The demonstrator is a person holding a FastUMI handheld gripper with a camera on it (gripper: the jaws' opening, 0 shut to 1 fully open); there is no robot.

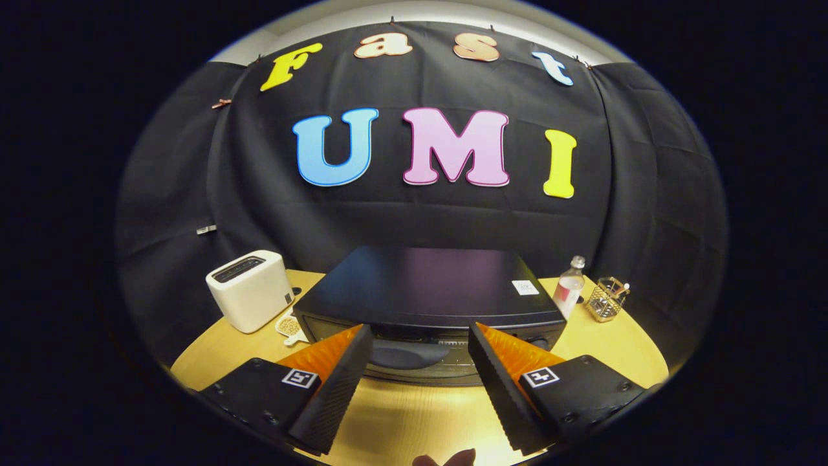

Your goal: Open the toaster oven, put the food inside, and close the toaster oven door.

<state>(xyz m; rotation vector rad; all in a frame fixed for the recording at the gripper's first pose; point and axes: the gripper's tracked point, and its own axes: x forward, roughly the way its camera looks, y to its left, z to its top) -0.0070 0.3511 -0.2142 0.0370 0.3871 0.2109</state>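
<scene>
A black toaster oven [427, 285] stands on the wooden table just ahead of my fingers, seen from above and in front, its door shut. The dark door handle [407, 354] lies between my two fingertips, slightly beyond them. My gripper [420, 336] is open, its black-and-orange fingers [343, 375] spread wide on either side of the handle without touching it. A pale piece of food on a small white dish [289, 325] sits on the table to the left of the oven, partly hidden behind my left finger.
A white slot toaster [250, 289] stands left of the oven. To its right are a clear bottle [569, 288] and a small wire basket [606, 299]. Bare wooden table [401, 421] lies under my fingers.
</scene>
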